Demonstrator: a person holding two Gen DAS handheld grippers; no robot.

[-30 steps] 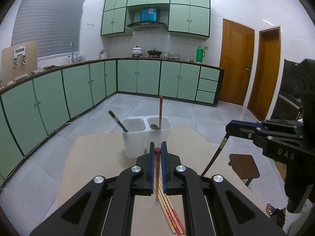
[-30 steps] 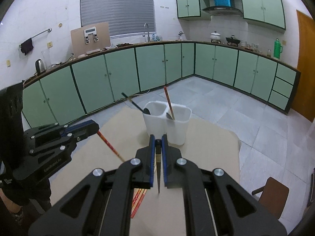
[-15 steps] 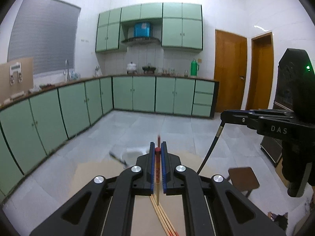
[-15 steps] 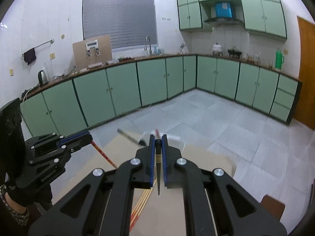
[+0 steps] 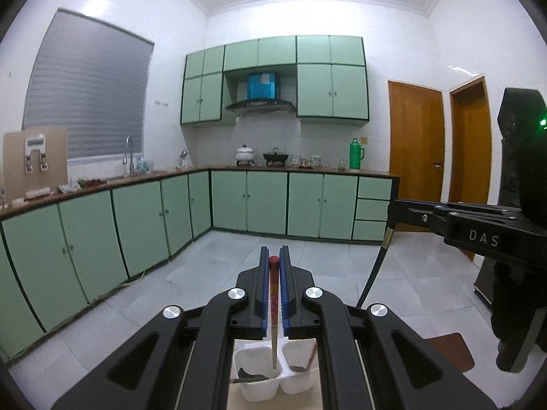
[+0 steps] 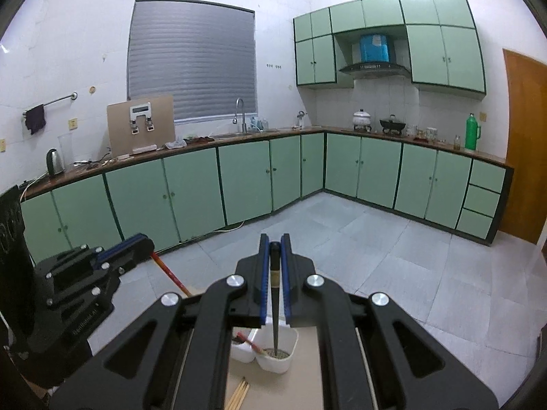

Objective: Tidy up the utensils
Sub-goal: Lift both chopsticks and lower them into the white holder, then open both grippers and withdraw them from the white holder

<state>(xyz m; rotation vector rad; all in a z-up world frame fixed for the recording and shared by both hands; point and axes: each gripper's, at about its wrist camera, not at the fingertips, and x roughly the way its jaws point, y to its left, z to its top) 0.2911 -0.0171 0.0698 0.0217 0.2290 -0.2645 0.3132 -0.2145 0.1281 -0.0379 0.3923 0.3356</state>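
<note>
1. Two thin chopsticks are in hand, one per gripper. The red-tipped, pale wooden chopstick (image 5: 273, 311) is pinched between the pressed-together blue pads of the left gripper (image 5: 274, 263); the black, tapered chopstick (image 6: 275, 294) is pinched the same way by the right gripper (image 6: 275, 249).

2. Both look light, stiff and slim. Their smooth, likely lacquered, shafts could swivel or slip in a flat pinch, so a hold near the thick upper end, as here, seems the safer one.

3. Each stick pokes out just past the fingertips at 12 o'clock and hangs down toward 6 o'clock, its narrow end over the white plastic two-compartment utensil holder (image 5: 259, 389), which stands on the tan tabletop (image 6: 301, 386).

4. From the left view the pale stick's tip hangs over the left compartment near the divider; from the right view the black tip points into the compartment at 5 o'clock. Whether either tip is inside the rim is hard to tell, since the jaws hide much.

5. A red-handled spoon (image 5: 309, 358) leans in the holder, and loose pale chopsticks (image 6: 241, 393) lie at 7 o'clock of it.
</note>
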